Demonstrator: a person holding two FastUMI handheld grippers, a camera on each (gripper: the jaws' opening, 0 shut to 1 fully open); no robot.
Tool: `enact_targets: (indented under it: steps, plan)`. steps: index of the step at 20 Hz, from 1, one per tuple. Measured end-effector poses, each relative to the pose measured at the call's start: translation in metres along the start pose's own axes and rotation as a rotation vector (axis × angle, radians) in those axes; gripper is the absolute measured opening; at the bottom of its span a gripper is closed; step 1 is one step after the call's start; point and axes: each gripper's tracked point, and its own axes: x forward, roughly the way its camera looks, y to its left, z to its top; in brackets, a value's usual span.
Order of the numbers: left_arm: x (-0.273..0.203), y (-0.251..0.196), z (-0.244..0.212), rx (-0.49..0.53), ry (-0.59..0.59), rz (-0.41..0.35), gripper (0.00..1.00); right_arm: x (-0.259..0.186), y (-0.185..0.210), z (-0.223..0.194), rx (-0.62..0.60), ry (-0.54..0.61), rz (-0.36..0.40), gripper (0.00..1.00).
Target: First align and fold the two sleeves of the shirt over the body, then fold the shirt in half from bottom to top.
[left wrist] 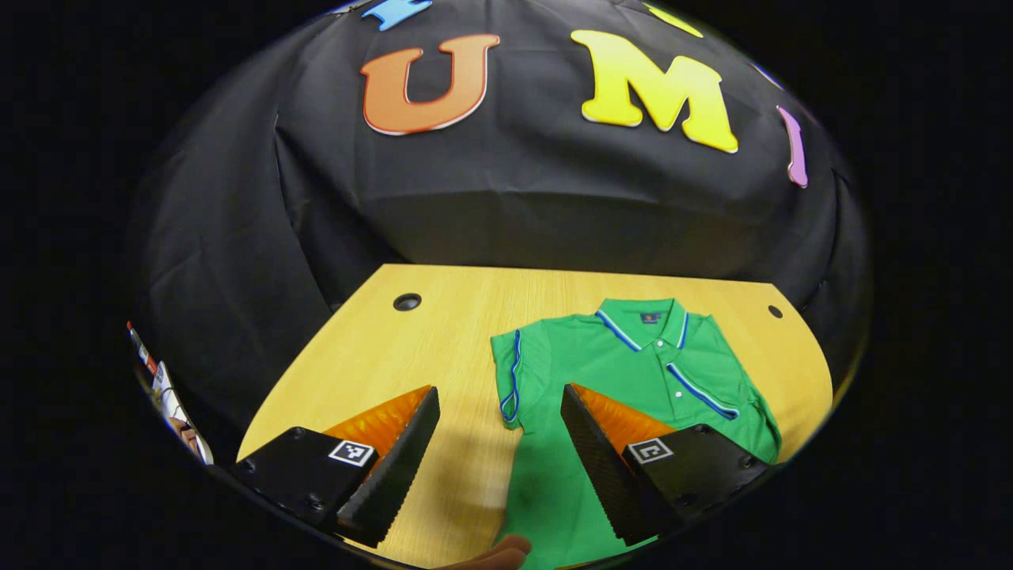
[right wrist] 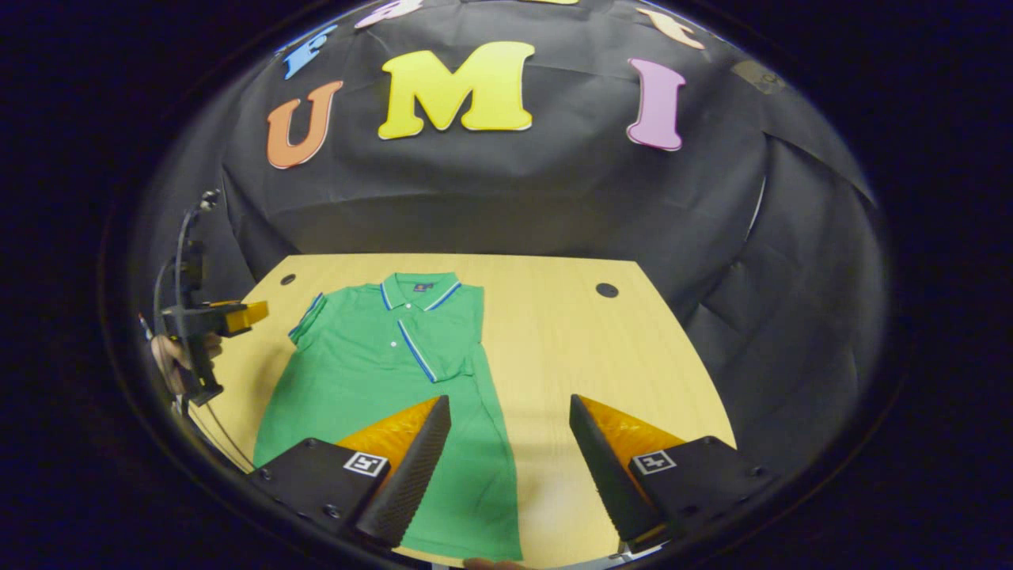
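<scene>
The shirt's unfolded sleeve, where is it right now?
In the right gripper view the unfolded sleeve lies flat on the table, left of the collar, nearest the left gripper.

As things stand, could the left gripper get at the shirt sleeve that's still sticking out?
Probably yes. The left gripper hangs open just above the table, and the unfolded sleeve of the green shirt lies flat between its fingers' line of approach, with nothing on top of it.

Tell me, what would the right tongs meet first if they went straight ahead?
Probably the bare wooden table, just beside the green shirt; the open right tongs point there, though depth is unclear.
</scene>
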Motion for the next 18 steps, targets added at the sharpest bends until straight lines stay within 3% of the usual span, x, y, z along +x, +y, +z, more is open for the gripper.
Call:
enact_targets:
  steps: [6, 12, 15, 16, 17, 18]
  plan:
    - [0.076, -0.009, -0.023, 0.003, 0.129, -0.014, 1.0, -0.053, -0.019, -0.027, -0.02, 0.034, -0.048, 0.96]
    - [0.117, -0.017, -0.02, -0.021, 0.223, -0.005, 0.98, -0.058, -0.008, -0.049, -0.027, 0.083, -0.055, 0.93]
    - [0.128, -0.012, -0.014, 0.011, 0.235, 0.015, 0.8, -0.051, 0.001, -0.048, -0.014, 0.09, -0.05, 0.93]
    - [0.132, -0.013, -0.016, 0.017, 0.255, 0.006, 0.8, -0.049, 0.004, -0.045, -0.009, 0.087, -0.045, 0.94]
    - [0.132, -0.014, -0.019, 0.025, 0.276, -0.002, 0.57, -0.047, 0.006, -0.044, -0.005, 0.083, -0.043, 0.95]
    - [0.134, -0.015, -0.019, 0.039, 0.284, -0.01, 0.51, -0.045, 0.008, -0.043, -0.004, 0.083, -0.041, 0.94]
